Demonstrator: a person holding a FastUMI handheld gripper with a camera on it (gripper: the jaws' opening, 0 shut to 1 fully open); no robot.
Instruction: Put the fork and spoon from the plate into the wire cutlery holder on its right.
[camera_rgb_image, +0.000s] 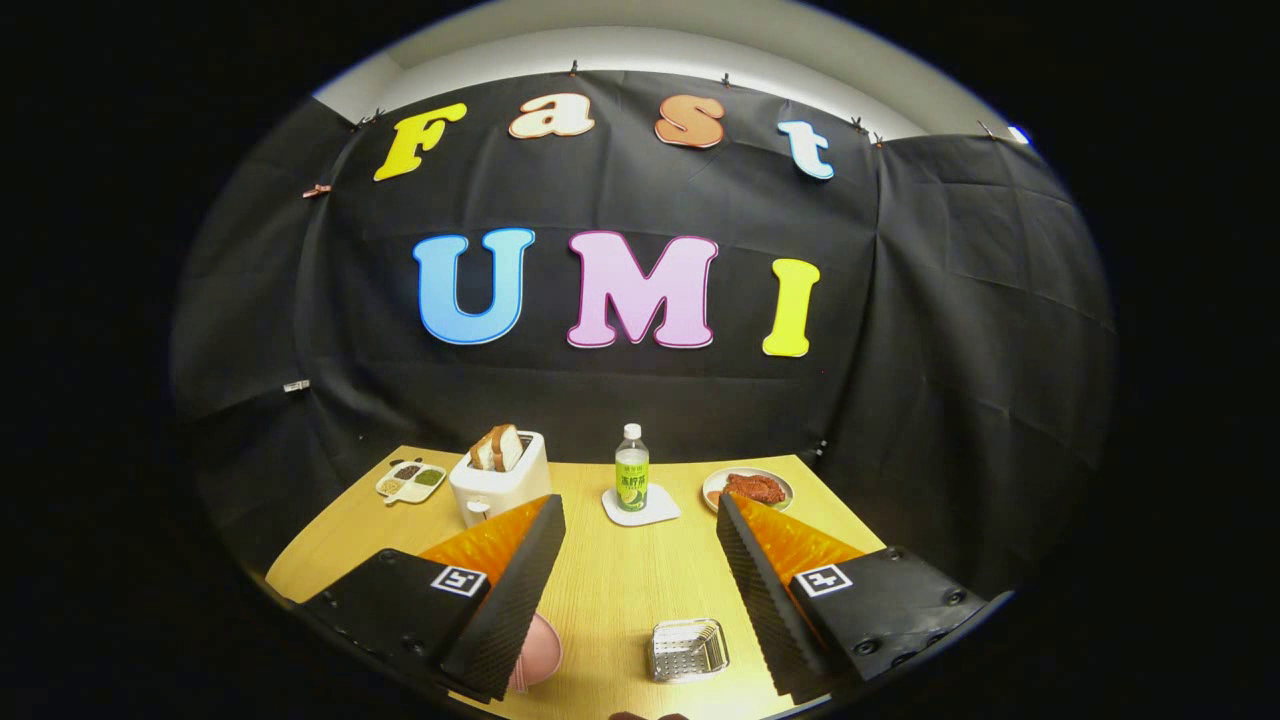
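My gripper (640, 530) hangs above the wooden table (610, 590), its fingers spread wide apart with nothing between them. Low down, beside the left finger (515, 590), a pink plate (542, 648) peeks out; most of it is hidden by that finger, and I cannot make out the fork or spoon on it. To the plate's right, close to the right finger (755, 590), stands the wire cutlery holder (688, 650), a small metal mesh basket that looks empty.
Farther back on the table stand a white toaster (498, 480) with bread slices, a green-labelled bottle (631, 470) on a white coaster (640, 507), a divided dish of seeds (410, 482) and a plate of reddish food (748, 488). Black cloth walls the booth.
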